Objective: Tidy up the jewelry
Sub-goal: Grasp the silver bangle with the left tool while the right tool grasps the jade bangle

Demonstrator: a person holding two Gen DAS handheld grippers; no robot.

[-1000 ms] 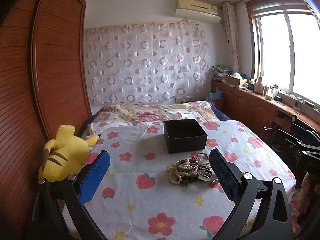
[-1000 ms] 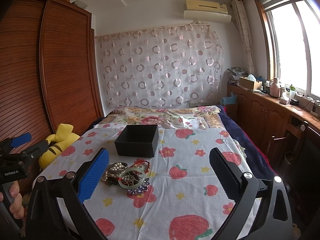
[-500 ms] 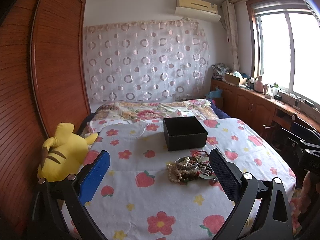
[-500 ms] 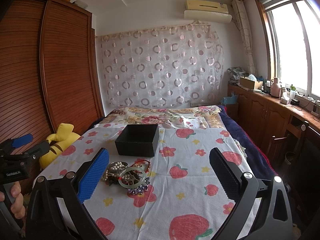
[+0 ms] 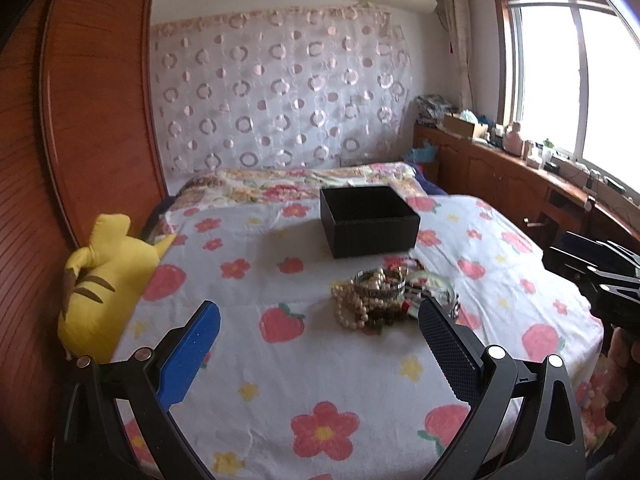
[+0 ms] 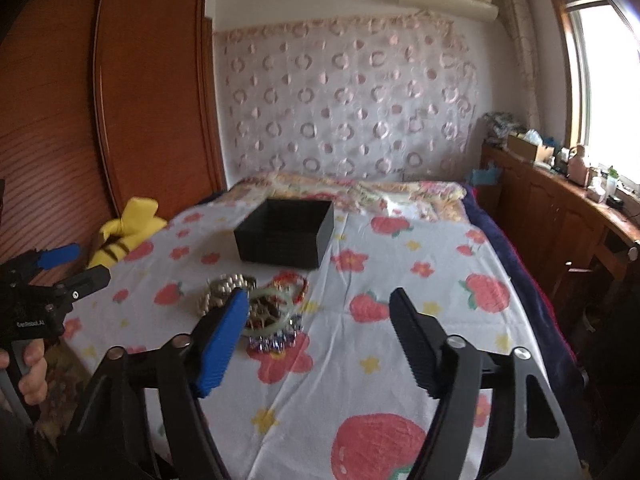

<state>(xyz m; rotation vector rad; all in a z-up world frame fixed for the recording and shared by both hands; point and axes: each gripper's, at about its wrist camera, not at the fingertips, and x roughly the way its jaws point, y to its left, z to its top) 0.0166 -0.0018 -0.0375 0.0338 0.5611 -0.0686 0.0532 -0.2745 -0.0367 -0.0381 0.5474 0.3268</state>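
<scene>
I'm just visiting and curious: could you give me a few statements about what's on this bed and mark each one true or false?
1. The black box is open on top. True.
2. The jewelry pile lies inside the box. False: it lies on the bedsheet in front of it.
3. The left gripper holds a necklace. False: it is open and holds nothing.
4. A yellow plush toy sits at the bed's edge by the wooden wardrobe. True.
5. The right gripper is open. True.
</scene>
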